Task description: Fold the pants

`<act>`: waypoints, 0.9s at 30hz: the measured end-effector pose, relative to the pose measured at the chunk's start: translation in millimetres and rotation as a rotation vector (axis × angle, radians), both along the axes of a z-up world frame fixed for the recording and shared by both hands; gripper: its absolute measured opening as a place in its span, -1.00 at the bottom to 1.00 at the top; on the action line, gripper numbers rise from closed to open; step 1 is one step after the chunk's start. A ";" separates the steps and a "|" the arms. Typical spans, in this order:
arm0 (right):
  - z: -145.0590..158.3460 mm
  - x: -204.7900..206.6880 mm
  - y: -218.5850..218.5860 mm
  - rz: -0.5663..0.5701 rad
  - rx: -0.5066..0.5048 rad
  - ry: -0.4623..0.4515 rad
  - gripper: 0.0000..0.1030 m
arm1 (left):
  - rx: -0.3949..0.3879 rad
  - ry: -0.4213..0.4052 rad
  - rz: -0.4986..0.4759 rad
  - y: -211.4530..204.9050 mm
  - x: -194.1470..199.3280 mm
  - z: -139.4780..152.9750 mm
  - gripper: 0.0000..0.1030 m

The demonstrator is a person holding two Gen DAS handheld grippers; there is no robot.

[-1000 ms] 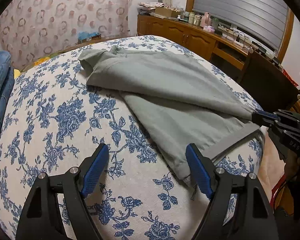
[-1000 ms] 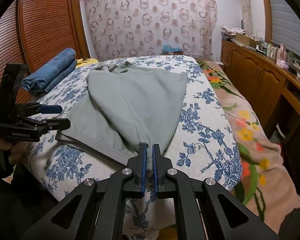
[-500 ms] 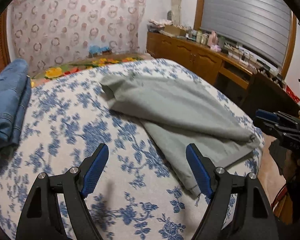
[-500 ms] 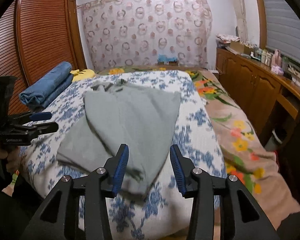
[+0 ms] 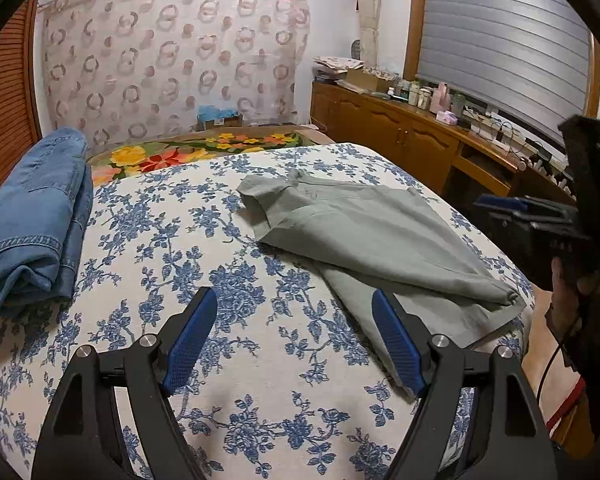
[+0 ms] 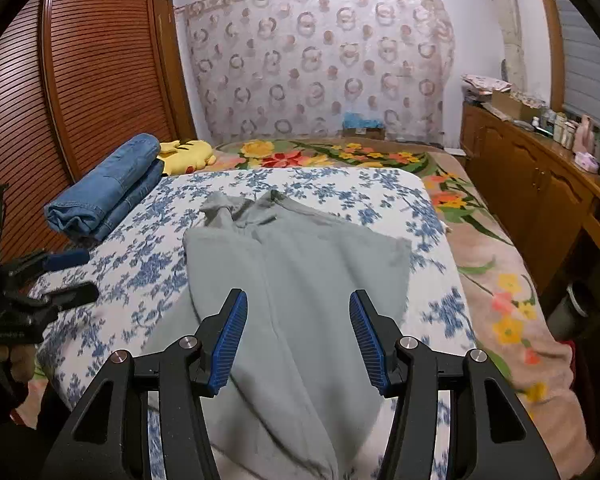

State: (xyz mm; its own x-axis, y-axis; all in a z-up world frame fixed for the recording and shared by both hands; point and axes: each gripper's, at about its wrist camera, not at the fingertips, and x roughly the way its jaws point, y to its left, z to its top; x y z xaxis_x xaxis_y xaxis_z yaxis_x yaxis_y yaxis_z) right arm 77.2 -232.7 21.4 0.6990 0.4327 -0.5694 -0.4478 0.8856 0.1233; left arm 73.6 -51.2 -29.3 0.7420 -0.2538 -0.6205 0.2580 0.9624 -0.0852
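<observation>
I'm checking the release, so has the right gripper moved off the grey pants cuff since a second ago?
Yes. The right gripper, jaws opening with nothing pinched, has pulled back and up from the grey pants, whose cuff lies on the floral bedspread.

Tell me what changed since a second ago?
The right gripper let go of the grey pants leg it was pinching; it is opening and has pulled back and up. The pants leg now lies flat. The left gripper stayed open, and the folded jeans stayed put.

Pants (image 6: 296,280) lie on the bed (image 6: 340,184) (mid-cover) — jeans (image 6: 108,188) to their left.
</observation>
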 end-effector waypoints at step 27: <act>-35.5 94.2 89.4 0.132 -0.125 0.174 -0.31 | -0.007 0.052 0.031 10.5 8.2 -23.6 0.56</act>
State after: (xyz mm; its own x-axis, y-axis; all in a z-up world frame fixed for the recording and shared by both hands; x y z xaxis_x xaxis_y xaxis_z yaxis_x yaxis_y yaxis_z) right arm 171.4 -143.3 -14.1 0.5278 0.4322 -0.7312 -0.5419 0.8342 0.1020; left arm 81.8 -40.8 -52.9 0.7163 -0.2361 -0.6567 0.2234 0.9691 -0.1047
